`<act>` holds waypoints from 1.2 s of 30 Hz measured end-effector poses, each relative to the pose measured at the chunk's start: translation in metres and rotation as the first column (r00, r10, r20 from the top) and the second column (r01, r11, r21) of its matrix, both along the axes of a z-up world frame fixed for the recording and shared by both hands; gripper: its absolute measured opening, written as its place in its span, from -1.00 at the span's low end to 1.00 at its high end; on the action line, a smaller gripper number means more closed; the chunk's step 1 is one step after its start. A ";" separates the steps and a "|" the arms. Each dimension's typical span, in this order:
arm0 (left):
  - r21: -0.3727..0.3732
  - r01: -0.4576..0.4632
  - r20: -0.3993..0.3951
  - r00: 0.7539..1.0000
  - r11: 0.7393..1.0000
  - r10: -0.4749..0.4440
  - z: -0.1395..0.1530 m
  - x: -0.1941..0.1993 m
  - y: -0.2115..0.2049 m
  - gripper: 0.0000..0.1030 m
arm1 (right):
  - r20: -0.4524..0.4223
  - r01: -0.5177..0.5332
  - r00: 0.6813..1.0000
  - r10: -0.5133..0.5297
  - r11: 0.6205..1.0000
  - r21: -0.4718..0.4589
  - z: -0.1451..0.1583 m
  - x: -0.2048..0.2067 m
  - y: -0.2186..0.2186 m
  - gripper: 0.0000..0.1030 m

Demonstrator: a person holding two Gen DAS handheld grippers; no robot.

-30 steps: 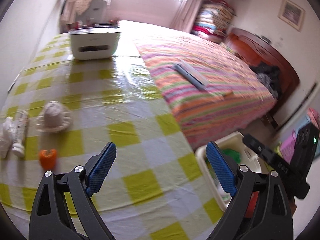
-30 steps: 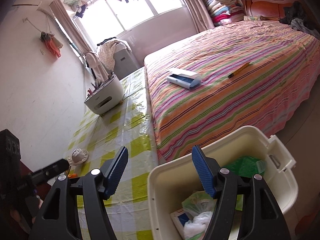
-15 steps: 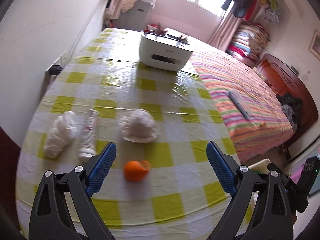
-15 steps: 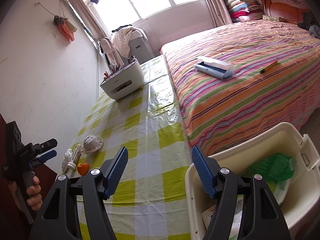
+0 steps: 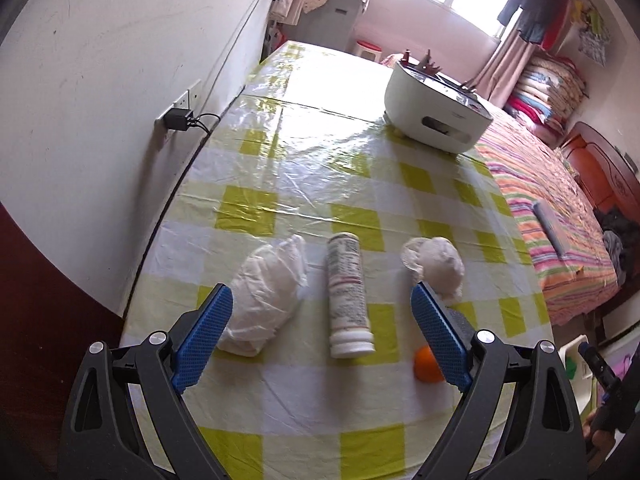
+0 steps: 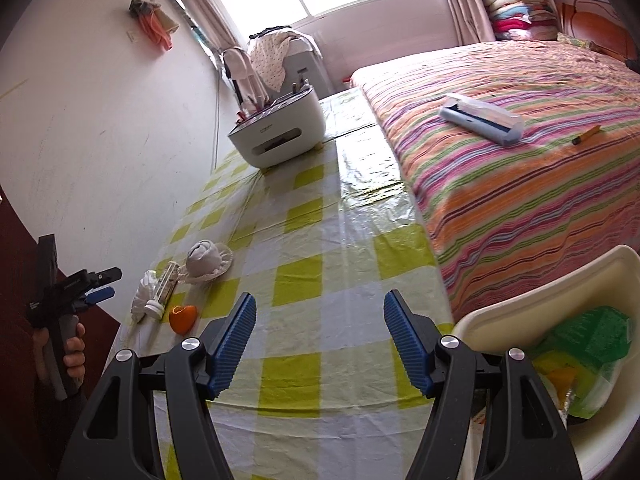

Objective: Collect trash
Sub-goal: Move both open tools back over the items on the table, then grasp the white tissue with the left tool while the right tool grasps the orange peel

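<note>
Left tongs (image 5: 320, 332) wide, nothing between the pads, hovering over the trash row on the checked table (image 5: 320, 152). Lower centre of left view: tube (image 5: 347, 294) lies lengthwise in the gap, cap end toward the camera, touching neither pad. Bag (image 5: 268, 290), crumpled white plastic, sits just left of the tube, its near end partly behind the left pad. Wad (image 5: 436, 262), white and crumpled, is above the right pad, right of the tube. Peel (image 5: 426, 363), orange, lower right, partly hidden by the right pad.

Right tongs (image 6: 318, 344) also wide, empty, over bare tablecloth at lower centre of right view. All trash is well left of them: bag (image 6: 144, 290), tube (image 6: 162, 290), wad (image 6: 206, 260) and peel (image 6: 183, 318) cluster at centre-left near the table edge.

Right view only: bin (image 6: 532, 280), white, lower right corner, off the table's right edge beside the bed (image 6: 520, 160); green wrapper (image 6: 592, 332) and other bits inside. Also shows the left tongs (image 6: 100, 284) from the side at far left, pointing at the cluster, with a hand (image 6: 68, 354) on the grip.

Left view only: printed label on the tube, wall socket (image 5: 178, 118) with a plug at upper left. Only a sliver of the bin shows at its lower right edge, and the tip of the right tongs (image 5: 596, 364) beside it.

White box (image 5: 436, 120) at the table's far end shows in both.
</note>
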State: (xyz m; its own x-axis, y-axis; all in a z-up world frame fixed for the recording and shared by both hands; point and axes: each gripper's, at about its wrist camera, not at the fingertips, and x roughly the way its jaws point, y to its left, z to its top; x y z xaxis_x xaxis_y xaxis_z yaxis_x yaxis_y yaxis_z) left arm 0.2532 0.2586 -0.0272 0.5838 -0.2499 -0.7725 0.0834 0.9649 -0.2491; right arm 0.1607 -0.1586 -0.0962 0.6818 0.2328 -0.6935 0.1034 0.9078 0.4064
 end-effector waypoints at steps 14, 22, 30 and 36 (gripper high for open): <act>-0.029 -0.057 -0.127 0.990 0.998 0.053 -0.039 0.034 0.024 0.51 | -0.025 -0.106 0.994 0.106 0.994 -0.003 -0.016 0.026 0.048 0.26; -0.009 -0.055 -0.186 0.981 0.998 0.052 -0.055 0.043 0.021 0.03 | -0.016 -0.195 0.981 0.196 0.981 0.017 -0.022 0.032 0.077 0.26; -0.035 -0.100 -0.206 0.974 0.994 0.090 -0.059 0.043 0.027 -0.49 | -0.023 -0.336 0.941 0.336 0.942 0.005 -0.024 0.057 0.125 0.26; -0.055 -0.150 -0.199 0.971 0.987 0.137 -0.050 0.036 0.034 -0.56 | -0.054 -0.446 0.895 0.444 0.895 -0.034 -0.033 0.072 0.168 0.25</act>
State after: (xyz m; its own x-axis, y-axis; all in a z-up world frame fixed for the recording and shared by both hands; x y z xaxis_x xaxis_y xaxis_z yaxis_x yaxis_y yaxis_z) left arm 0.2888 0.2930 -0.0772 0.4585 -0.2311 -0.8581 -0.1109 0.9432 -0.3133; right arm 0.2329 0.0099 -0.1294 0.4830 0.4731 -0.7368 -0.2986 0.8800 0.3693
